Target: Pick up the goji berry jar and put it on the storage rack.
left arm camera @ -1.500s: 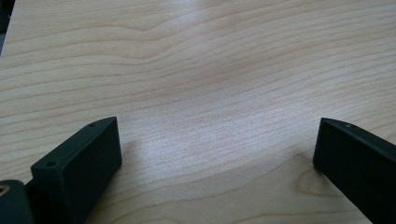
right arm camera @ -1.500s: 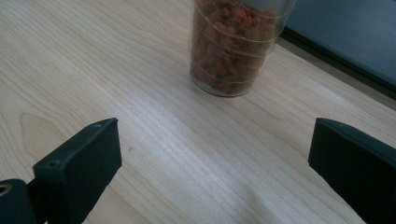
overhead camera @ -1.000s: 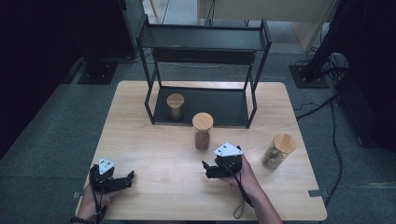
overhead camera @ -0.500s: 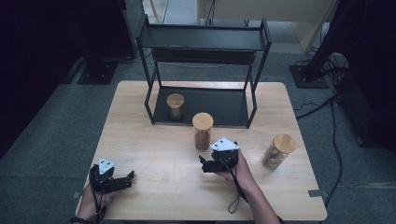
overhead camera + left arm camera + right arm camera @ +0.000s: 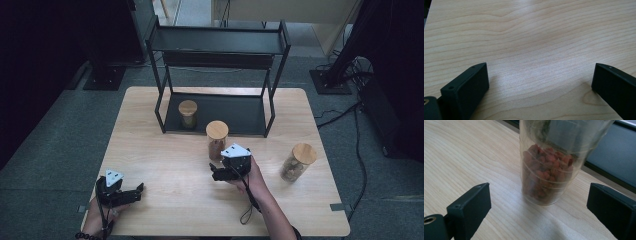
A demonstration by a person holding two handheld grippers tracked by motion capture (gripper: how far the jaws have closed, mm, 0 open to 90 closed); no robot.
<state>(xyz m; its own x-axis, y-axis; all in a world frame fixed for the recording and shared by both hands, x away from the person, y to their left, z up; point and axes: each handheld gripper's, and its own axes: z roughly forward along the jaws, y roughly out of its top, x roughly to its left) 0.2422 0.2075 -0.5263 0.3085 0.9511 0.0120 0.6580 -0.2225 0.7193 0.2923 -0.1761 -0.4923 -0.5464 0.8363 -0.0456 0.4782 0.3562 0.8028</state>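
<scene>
standing upright on the surface (image 5: 165,150), the middle jar (image 5: 217,140) sits just in front of the rack (image 5: 220,47), its wooden lid on and red dried bits filling its lower part. in the right tool view the jar (image 5: 549,162) is ahead of the two black jaws, which stand wide to either side and touch nothing; the jar is not yet between them. the right tool (image 5: 216,173) is released, held in the right hand (image 5: 252,175) just before the jar in the high view, its jaws having closed a little just now with nothing in the gap.

a second jar (image 5: 188,114) stands on the rack's bottom shelf, toward its left end. a third jar (image 5: 298,161) with pale contents stands on the surface to the right, well apart from the middle one.

the left tool (image 5: 131,192) lies low near the surface's front left corner, held by the left hand (image 5: 100,215). in the left tool view its jaws are spread wide over bare wood (image 5: 534,42), released, nothing between them.
</scene>
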